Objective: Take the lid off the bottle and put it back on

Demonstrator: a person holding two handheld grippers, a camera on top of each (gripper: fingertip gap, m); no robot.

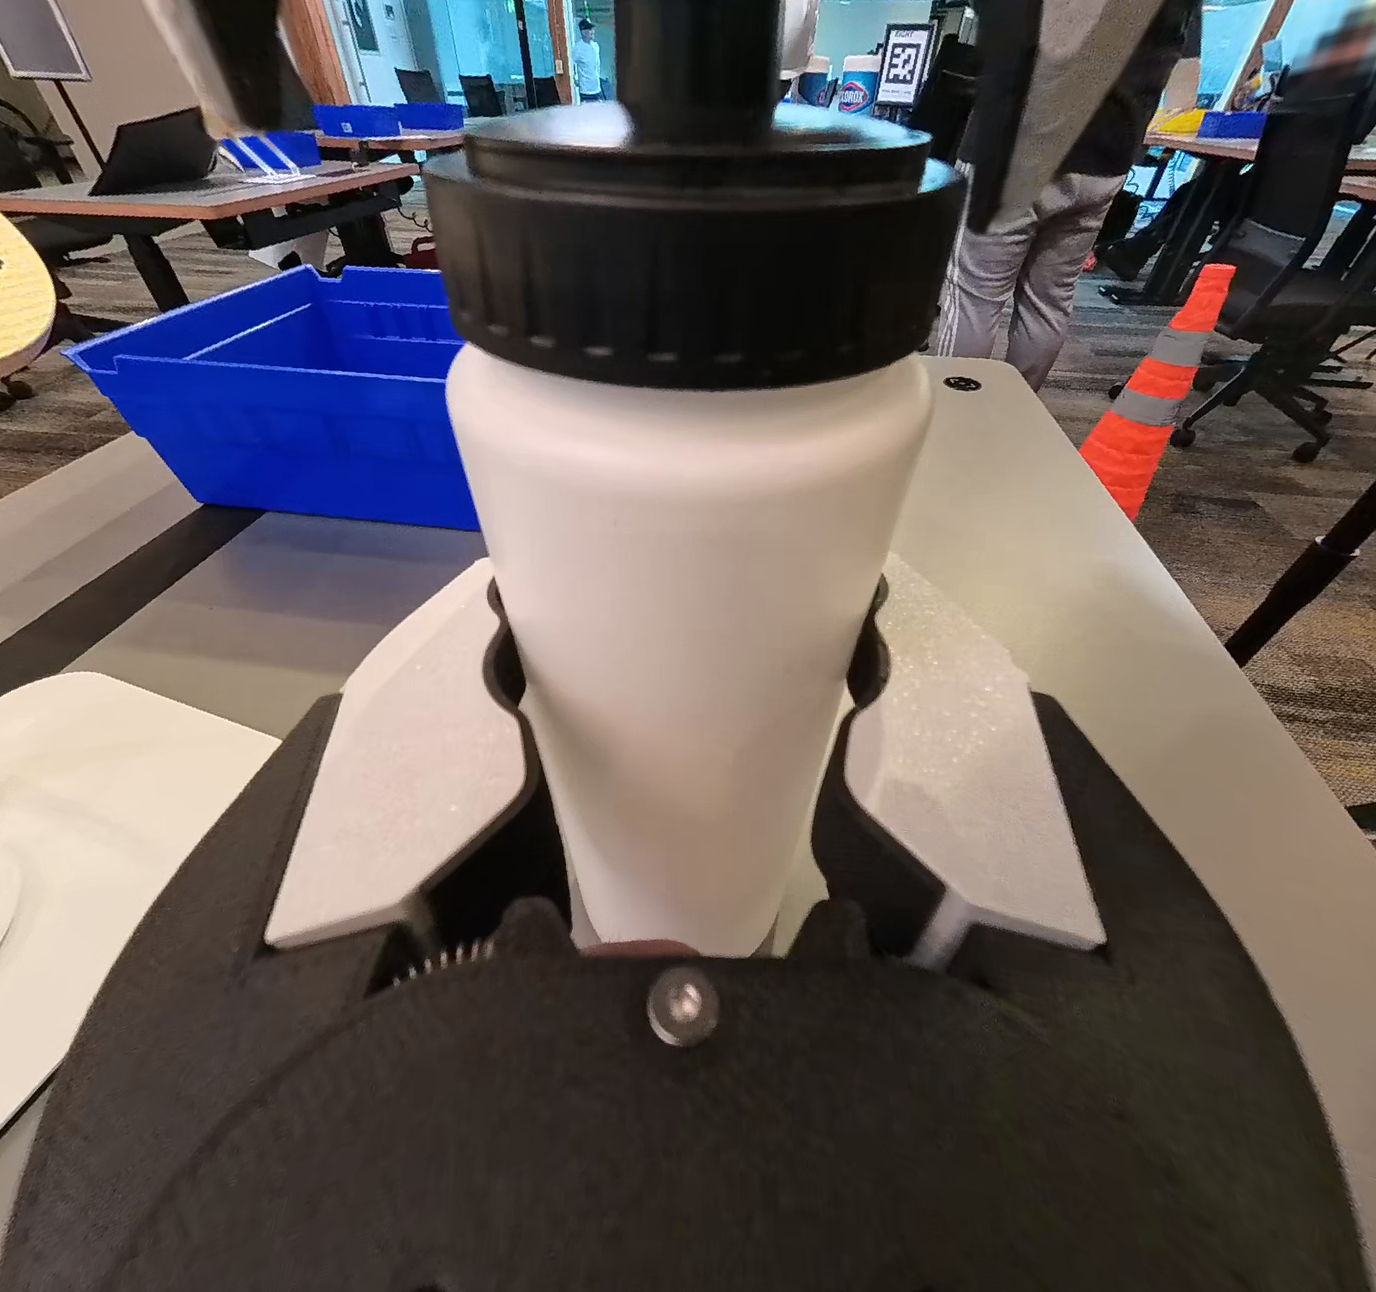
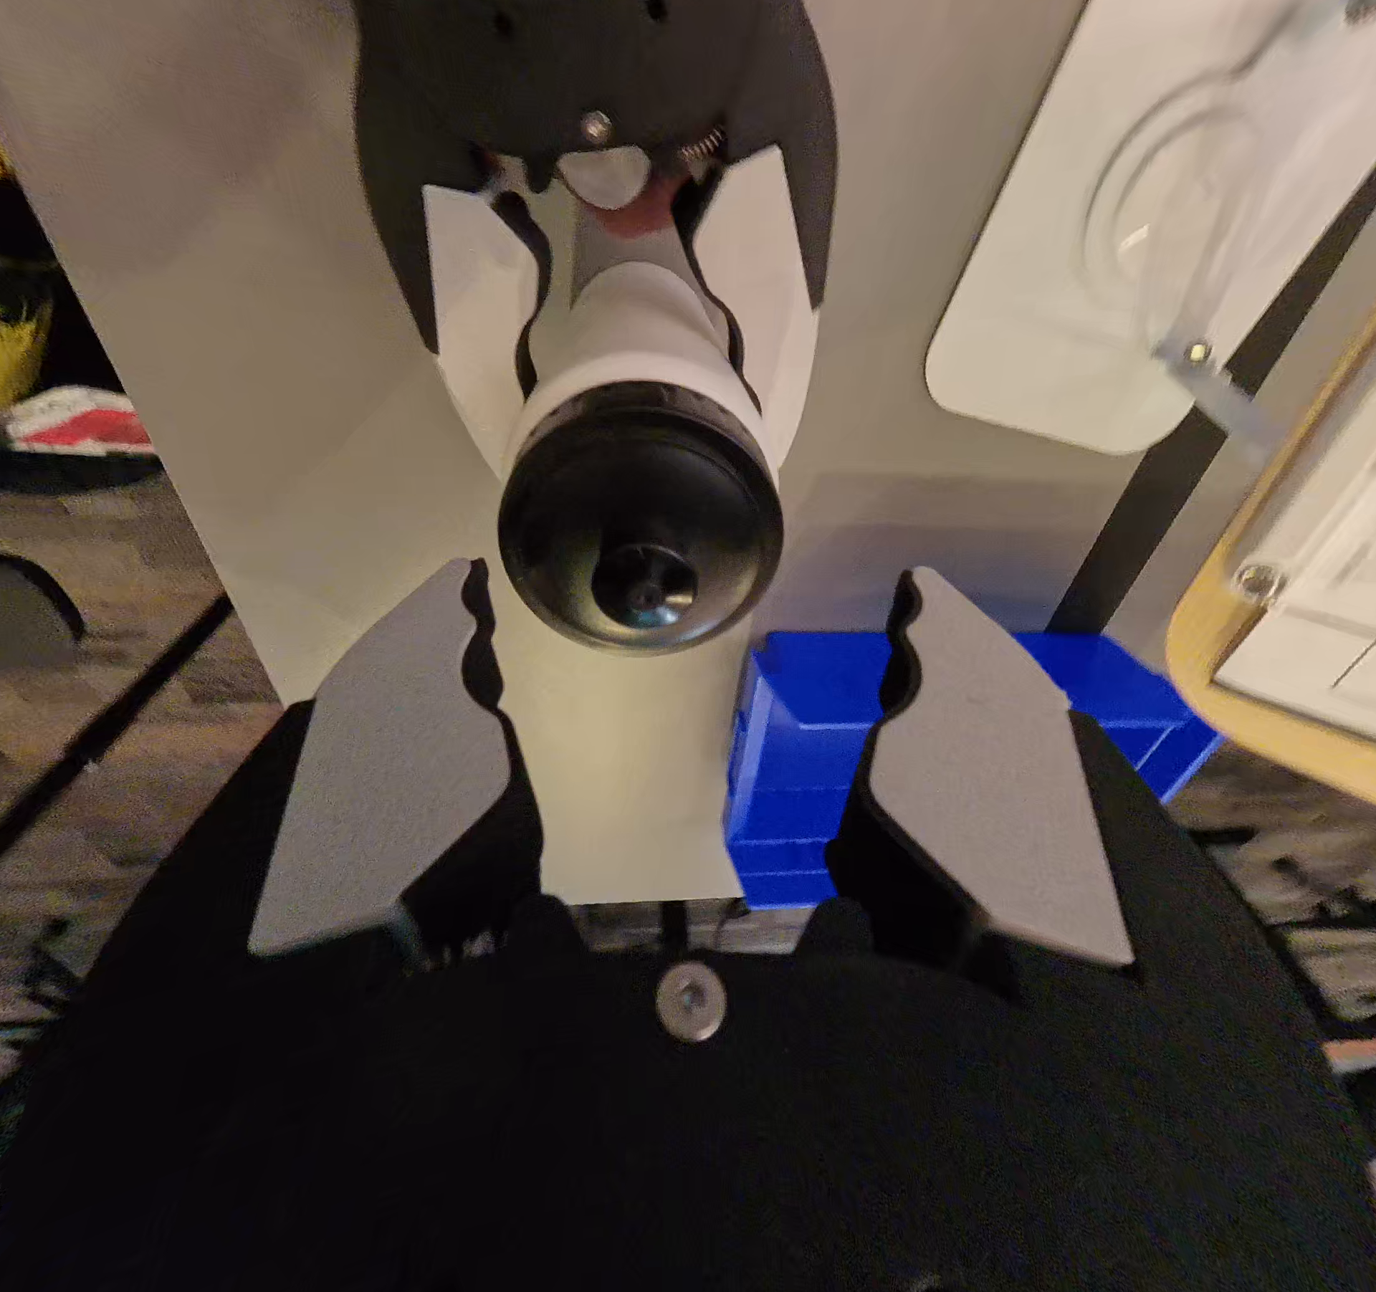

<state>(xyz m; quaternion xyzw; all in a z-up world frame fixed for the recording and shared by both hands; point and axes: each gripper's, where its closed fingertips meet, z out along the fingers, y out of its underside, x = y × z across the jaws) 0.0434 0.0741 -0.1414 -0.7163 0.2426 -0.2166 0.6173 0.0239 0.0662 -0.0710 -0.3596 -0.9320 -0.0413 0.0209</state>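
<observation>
The left gripper (image 1: pixel 689 668) is clamped around the lower body of a white bottle (image 1: pixel 692 586), holding it upright above the grey table (image 1: pixel 1042 527), black lid (image 1: pixel 692 266) still screwed on top. The right gripper (image 2: pixel 689 631), its fingers spread apart and empty, hangs above and looks straight down the bottle's long axis, with the lid (image 2: pixel 640 512) just beyond its fingertips and not yet between them. A blue bin (image 1: pixel 298 407) sits behind.

Open office in daylight, glass partitions (image 1: pixel 476 28) across the top, wood-trimmed desks (image 1: pixel 223 191) upper left, grey patterned carpet (image 1: pixel 1266 586), office chair (image 1: pixel 1281 318) far right, orange traffic cone (image 1: pixel 1161 393) beside it, pale tabletop (image 1: pixel 1042 512) in front
</observation>
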